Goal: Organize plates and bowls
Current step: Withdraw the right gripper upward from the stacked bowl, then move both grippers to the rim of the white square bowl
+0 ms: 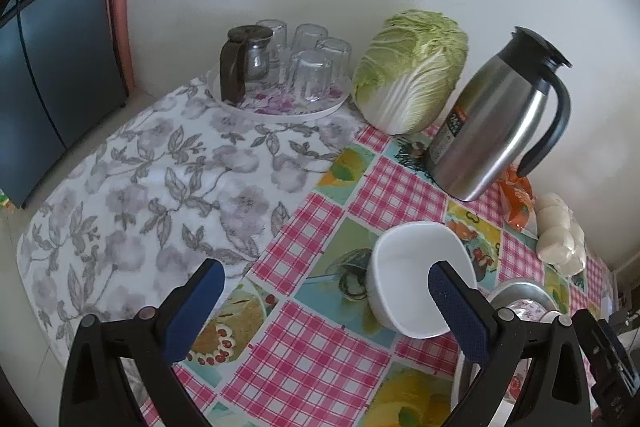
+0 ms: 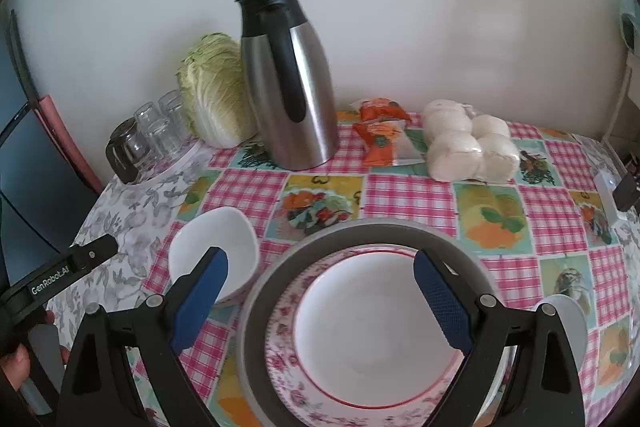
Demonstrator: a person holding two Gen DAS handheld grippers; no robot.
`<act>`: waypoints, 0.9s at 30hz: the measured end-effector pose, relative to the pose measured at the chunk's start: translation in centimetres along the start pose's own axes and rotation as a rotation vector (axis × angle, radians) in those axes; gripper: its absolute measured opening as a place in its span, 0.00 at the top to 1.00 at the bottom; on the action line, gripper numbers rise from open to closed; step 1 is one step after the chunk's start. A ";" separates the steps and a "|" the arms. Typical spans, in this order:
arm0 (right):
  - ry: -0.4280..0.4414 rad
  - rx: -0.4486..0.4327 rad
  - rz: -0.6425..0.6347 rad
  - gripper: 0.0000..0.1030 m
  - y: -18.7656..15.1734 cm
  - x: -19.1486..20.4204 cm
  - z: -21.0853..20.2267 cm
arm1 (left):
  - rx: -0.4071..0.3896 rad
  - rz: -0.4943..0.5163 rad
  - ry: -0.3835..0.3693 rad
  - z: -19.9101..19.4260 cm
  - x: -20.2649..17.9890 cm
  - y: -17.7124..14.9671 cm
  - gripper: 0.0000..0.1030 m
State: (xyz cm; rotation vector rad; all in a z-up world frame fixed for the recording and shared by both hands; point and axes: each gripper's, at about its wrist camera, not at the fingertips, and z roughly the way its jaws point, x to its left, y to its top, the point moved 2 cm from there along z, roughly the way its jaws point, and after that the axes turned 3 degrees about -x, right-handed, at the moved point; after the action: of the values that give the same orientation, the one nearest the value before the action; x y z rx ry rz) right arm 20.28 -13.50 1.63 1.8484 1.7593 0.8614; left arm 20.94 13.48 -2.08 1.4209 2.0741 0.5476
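Honestly, both grippers, left (image 1: 324,311) and right (image 2: 320,303), gape empty, so I'd pinch the bowl (image 1: 416,279) left of the plates (image 2: 372,331) by its rim, then nest it gently.

Right gripper (image 2: 320,301) spread wide at lower centre, over a floral plate (image 2: 360,331) inside a grey-rimmed dish (image 2: 256,291). White bowl (image 2: 216,247) left of it on the checked surface (image 2: 408,195). Steel jug (image 2: 290,83), cabbage (image 2: 212,91), glasses (image 2: 160,123) behind; orange packets (image 2: 380,131), white buns (image 2: 468,147) to the right. Left gripper's arm at left edge.
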 end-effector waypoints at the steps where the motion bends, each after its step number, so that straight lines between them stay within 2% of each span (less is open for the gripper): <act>1: 0.009 0.004 0.005 0.08 0.0 0.3 0.2 | 0.004 -0.004 0.000 0.2 0.2 0.0 0.00; 11: 0.031 0.095 0.030 0.08 0.1 2.6 3.2 | 0.021 -0.087 -0.013 2.2 2.4 0.6 0.00; 17: 0.028 0.199 -0.009 0.08 0.5 4.0 5.8 | 0.113 -0.165 -0.077 4.7 3.0 0.1 0.00; 22: 0.014 0.252 -0.077 0.08 0.7 4.9 7.2 | 0.136 -0.195 -0.100 5.9 2.9 -0.3 0.00; 27: -0.012 0.286 -0.120 0.08 1.0 5.2 8.2 | 0.150 -0.244 -0.162 6.6 2.6 -0.5 0.01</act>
State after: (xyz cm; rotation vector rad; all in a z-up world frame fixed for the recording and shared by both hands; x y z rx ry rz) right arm 26.71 -7.64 -2.81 1.8891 2.0501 0.5756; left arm 24.14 15.84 -8.02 1.2232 2.1507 0.1759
